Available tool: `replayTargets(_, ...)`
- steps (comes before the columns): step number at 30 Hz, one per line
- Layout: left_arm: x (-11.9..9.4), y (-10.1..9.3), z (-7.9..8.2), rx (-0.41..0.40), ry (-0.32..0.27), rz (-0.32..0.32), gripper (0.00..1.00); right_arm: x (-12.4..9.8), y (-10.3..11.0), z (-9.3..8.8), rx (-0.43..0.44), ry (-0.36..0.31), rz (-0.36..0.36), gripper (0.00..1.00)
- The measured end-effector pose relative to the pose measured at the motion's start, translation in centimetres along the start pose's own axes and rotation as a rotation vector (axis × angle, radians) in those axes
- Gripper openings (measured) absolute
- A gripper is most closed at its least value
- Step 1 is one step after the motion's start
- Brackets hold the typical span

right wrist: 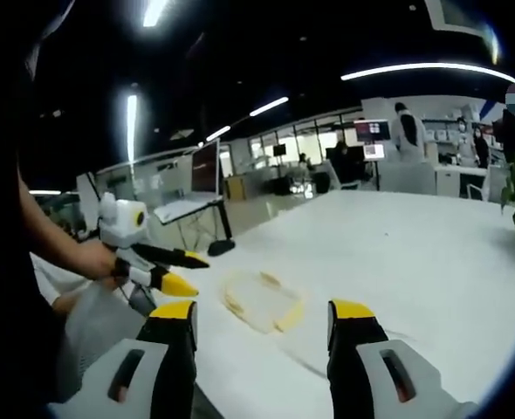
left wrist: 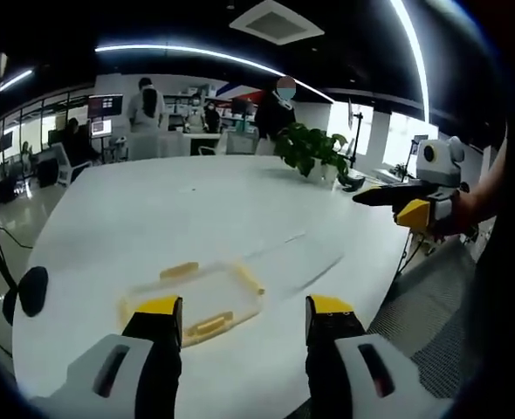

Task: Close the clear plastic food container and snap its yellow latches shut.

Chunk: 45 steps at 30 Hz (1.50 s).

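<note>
Clear plastic food container with yellow latches point(left wrist: 194, 299) on white desk point(left wrist: 196, 218); left gripper point(left wrist: 244, 323) and right gripper point(right wrist: 262, 327) jaws apart, empty; no legible writing.

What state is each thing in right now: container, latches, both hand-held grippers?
Clear plastic food container: flat on the white table, untouched; whether the lid is seated cannot be told.
Yellow latches: sticking outward at the edges, apparently not snapped.
Left hand-held gripper: open, empty, above the table short of the container.
Right hand-held gripper: open, empty, also off the container.
</note>
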<state>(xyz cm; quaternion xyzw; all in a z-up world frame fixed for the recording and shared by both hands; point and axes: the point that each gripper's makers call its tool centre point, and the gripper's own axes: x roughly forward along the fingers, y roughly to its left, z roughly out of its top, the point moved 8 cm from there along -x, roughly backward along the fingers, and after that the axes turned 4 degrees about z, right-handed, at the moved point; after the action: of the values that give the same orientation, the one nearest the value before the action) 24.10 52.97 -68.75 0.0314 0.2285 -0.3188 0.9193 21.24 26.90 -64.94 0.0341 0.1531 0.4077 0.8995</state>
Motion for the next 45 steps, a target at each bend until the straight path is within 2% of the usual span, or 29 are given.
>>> replayTargets(16,0.4,3.3,-0.2,0.001,0.024,-0.024,0.55,2.9,-0.2,0.3,-0.007,0.024,-0.031,0.59)
replayTargets(33,1.3,5.1,-0.8,0.028,0.077,-0.062,0.54,5.9,-0.5,0.3,-0.023,0.048,-0.036,0.6)
replayTargets(37,1.3,5.7,-0.8,0.033,0.086,-0.058,0.54,6.3,-0.7,0.0,-0.061,0.08,-0.028,0.59)
replayTargets(45,1.9,6.8,-1.0,0.048,0.107,-0.063,0.53,7.1,-1.1,-0.7,-0.076,0.118,-0.026,0.59)
